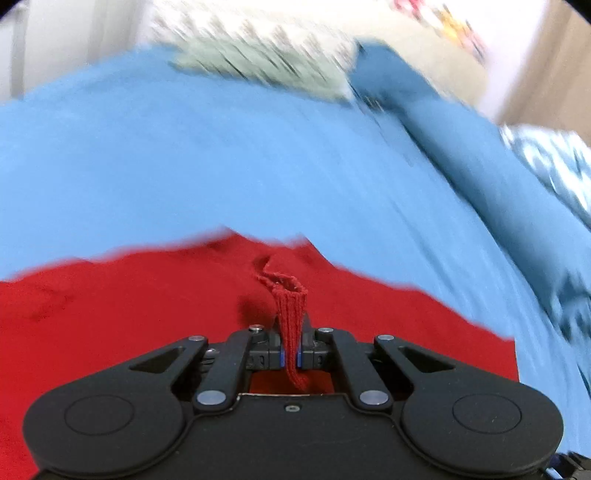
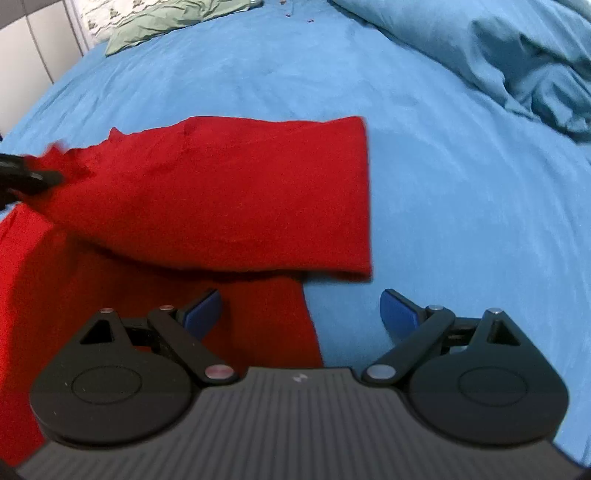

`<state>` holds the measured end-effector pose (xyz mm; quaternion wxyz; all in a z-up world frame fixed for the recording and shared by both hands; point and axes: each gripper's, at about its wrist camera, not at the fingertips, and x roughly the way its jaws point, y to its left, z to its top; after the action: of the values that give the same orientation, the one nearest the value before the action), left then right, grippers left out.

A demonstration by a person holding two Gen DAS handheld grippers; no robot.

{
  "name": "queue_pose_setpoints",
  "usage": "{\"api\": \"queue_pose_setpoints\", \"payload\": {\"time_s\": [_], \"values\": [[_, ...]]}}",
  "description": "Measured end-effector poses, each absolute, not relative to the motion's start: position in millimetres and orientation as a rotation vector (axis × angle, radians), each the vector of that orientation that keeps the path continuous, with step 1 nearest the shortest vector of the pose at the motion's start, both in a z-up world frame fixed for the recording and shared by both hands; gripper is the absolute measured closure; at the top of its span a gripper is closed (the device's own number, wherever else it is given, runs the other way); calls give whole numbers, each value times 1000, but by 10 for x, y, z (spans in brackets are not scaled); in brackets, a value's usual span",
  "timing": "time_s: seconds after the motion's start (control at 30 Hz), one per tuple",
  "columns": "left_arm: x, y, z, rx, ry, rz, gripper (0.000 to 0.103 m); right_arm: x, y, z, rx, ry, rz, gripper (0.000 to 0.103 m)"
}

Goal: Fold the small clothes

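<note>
Clamped in my left gripper (image 1: 290, 355), a ribbed edge of the red garment (image 1: 147, 306) rises off the blue bed sheet (image 1: 221, 155). Only my right view shows the folded sleeve; my right gripper (image 2: 301, 314) hovers there, spread wide. Green cloth (image 2: 162, 22) lies beyond.

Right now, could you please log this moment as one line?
left hand-held gripper: shut on red garment edge | right hand-held gripper: open, empty | garment part-folded on blue bedsheet
</note>
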<state>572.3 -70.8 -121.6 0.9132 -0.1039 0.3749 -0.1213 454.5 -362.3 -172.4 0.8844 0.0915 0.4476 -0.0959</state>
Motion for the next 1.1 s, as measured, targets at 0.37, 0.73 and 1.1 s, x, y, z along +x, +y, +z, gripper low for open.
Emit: {"api": "queue_pose_setpoints", "payload": {"time_s": [0.37,0.73,1.1], "values": [[5265,238,-1443,-249,733,73,98,4822,-3340,-1831,-32,925,-121,0],[5157,395,-1556,-266,759,97,97,4850,-3735,-1844,-117,929,-254,0],[4717,589,-1346,-184,769,215,67,4814,-3515,-1237,64,904,-77,0]]}}
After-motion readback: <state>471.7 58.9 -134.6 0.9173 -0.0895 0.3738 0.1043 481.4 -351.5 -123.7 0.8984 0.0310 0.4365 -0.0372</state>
